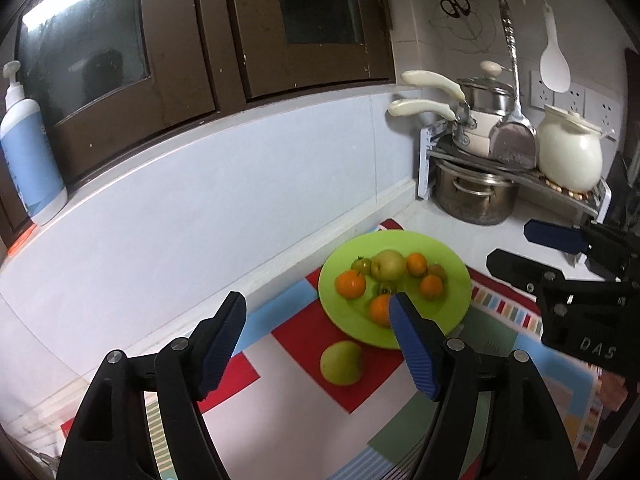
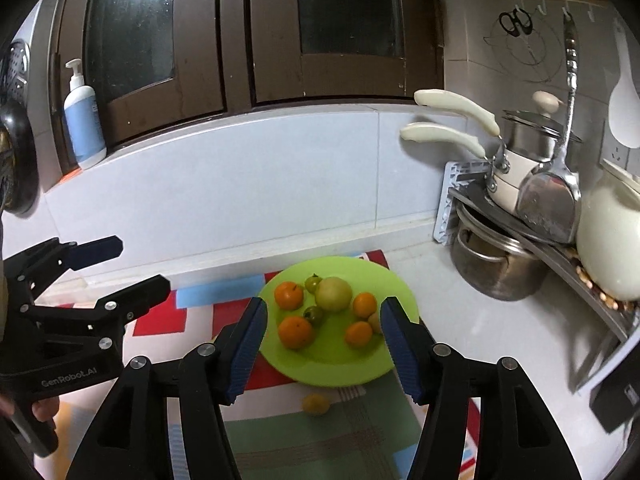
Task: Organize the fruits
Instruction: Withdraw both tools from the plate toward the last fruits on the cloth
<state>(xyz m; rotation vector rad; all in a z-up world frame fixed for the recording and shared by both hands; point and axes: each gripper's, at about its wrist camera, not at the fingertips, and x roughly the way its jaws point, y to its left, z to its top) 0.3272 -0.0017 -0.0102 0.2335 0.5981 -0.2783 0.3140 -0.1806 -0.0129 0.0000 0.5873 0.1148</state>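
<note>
"DAS" on the right gripper [image 1: 520, 250] body, "GenRobot.AI" on the left gripper [image 2: 138, 264] body

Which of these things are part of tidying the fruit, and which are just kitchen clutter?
Part of the job:
green plate
oranges and other fruit on it
green fruit on the mat
small yellow fruit on the mat

Just lying about:
pots
white jar
soap bottle
scissors

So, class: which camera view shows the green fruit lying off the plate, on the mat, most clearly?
The left wrist view. There the green fruit lies whole and unblocked on the mat, just in front of the plate. In the right wrist view no such green fruit can be seen.
</note>
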